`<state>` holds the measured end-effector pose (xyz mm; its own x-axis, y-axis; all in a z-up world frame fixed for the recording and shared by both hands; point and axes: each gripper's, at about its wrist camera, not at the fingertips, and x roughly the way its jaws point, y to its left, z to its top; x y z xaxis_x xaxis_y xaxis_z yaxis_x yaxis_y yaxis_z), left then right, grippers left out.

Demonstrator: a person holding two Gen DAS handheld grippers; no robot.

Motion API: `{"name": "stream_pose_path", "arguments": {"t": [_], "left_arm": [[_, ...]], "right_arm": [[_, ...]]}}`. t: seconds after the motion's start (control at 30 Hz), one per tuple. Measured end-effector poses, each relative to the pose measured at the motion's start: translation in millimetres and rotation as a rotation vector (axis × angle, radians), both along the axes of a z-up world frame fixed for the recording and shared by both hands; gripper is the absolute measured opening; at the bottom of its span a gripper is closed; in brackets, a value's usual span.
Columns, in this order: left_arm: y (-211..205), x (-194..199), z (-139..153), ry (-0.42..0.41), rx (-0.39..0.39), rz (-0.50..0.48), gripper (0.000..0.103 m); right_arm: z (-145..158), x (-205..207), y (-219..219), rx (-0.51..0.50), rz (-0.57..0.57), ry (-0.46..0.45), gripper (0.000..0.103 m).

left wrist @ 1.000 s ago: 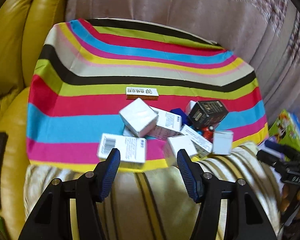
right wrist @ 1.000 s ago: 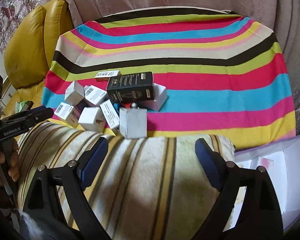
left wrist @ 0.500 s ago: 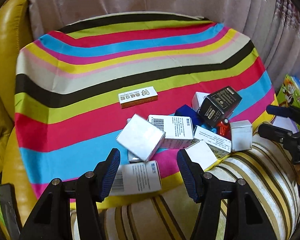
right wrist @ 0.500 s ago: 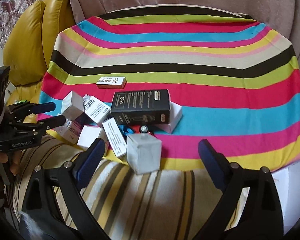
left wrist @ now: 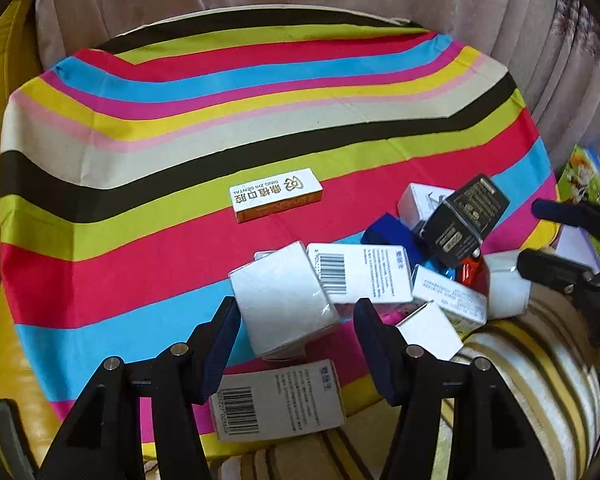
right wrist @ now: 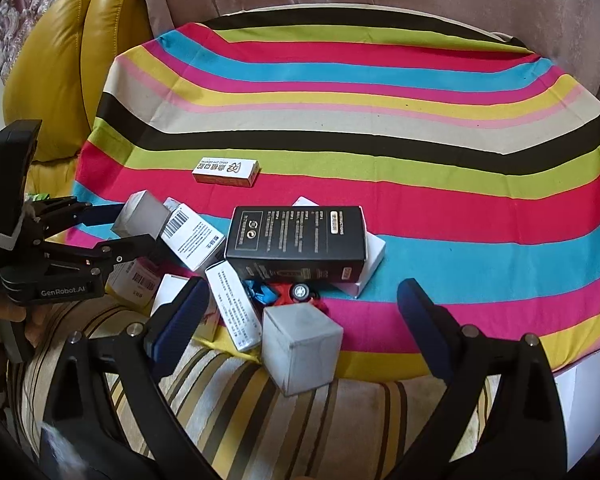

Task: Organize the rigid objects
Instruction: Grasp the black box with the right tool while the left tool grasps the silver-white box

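Boxes (right wrist: 300,244) lay in a messy pile near the front edge of my striped cloth (right wrist: 380,80).
I was only reaching in; nothing was picked up yet. My left gripper (left wrist: 296,344) was part way apart with the white box (left wrist: 284,300) between its fingers, not squeezed. My right gripper (right wrist: 300,316) was wide apart above the gray cube (right wrist: 300,344). Next I think I needed to go lower and squeeze one box.

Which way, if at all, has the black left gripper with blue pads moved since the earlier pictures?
Yes: seen from the right wrist, the left gripper has advanced across the striped cloth's edge to flank a white cube-shaped carton.
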<state>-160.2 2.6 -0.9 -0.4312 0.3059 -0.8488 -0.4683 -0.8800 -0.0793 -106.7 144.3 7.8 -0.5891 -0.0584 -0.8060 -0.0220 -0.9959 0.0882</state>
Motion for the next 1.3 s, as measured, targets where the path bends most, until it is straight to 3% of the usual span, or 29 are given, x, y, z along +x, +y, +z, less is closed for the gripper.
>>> {"name": "stream_pose_path", "arguments": {"t": [0.07,0.27,0.33,0.37,0.4,0.67,0.93,1.03,1.3], "left_arm": [[-1.9,0.3,1.7,-0.013,0.047,0.008,0.060],[-5.5,1.4,1.6,-0.034,0.076,0.090,0.060],[-6.5,1.4,-0.3,-0.043,0.079,0.105,0.055],[-7.4,1.1,-1.1,-0.049,0.084,0.114,0.044],[-8.7,0.5,-1.1,-0.056,0.093,0.123,0.042],[-18.9,7.5,6.3,-0.033,0.172,0.199,0.042],[-21.9,42.7,18.7,0.029,0.269,0.292,0.042],[-21.7,56.2,21.6,0.057,0.289,0.326,0.042],[-14.3,80.8,23.3,0.093,0.347,0.375,0.042]], "right_arm": [[-0.4,-1.7,-2.4,0.000,0.004,0.000,0.096],[-2.6,-9.4,-9.3,0.012,0.008,0.000,0.096],[-4.3,-12.5,-10.5,0.013,0.004,-0.003,0.096],[-5.0,-14.3,-11.0,0.011,0.000,-0.004,0.096],[-5.1,-15.3,-11.3,0.011,-0.001,-0.004,0.096],[-11.3,-25.1,-10.1,0.012,-0.027,-0.009,0.096],[-21.2,-34.2,-6.8,-0.002,-0.046,-0.029,0.096],[-21.2,-34.0,-9.0,0.014,-0.040,-0.022,0.086],[-15.2,-24.8,-11.0,0.029,-0.038,0.036,0.086]]}}
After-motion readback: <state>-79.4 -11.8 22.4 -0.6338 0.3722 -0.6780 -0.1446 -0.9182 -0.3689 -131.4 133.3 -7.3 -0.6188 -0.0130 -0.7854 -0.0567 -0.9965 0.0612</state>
